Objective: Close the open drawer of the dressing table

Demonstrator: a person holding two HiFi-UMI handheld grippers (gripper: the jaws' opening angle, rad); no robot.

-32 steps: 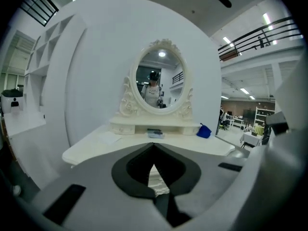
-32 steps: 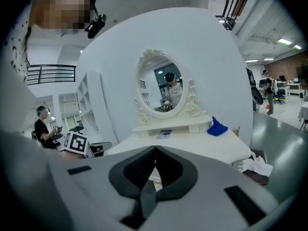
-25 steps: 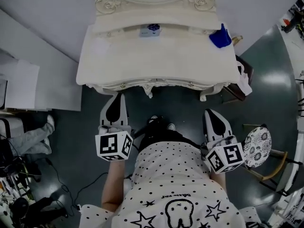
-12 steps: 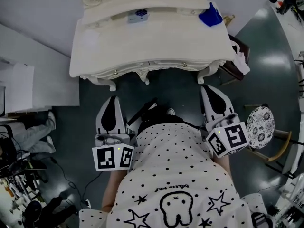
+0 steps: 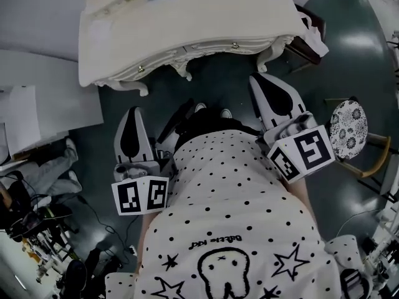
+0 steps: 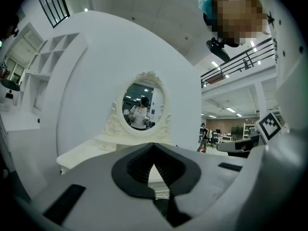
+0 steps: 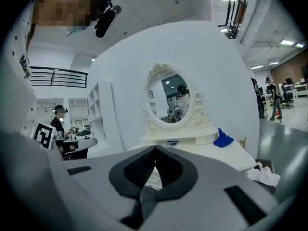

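The cream dressing table [image 5: 187,23] stands at the top of the head view. Its drawer fronts [image 5: 212,50] with small knobs lie flush with the carved front edge; no drawer stands out. My left gripper [image 5: 132,112] hangs over the dark floor, well short of the table's left leg, shut and holding nothing. My right gripper [image 5: 262,80] is shut too and points at the table's right front leg, close to it but apart. In the left gripper view the left gripper [image 6: 154,148] aims at the table's oval mirror [image 6: 142,105]. The right gripper [image 7: 155,150] faces the mirror [image 7: 175,100] as well.
A blue object [image 7: 223,138] lies on the tabletop at the right. A white cloth [image 5: 315,39] hangs off the table's right end. A stool with a patterned seat [image 5: 348,129] stands at the right, a white panel [image 5: 37,104] at the left, cables and another person's legs [image 5: 43,173] lower left.
Both grippers have drawn back from the table front, the left one more. The table has slid up and leftwards in the head view. Both stay shut.
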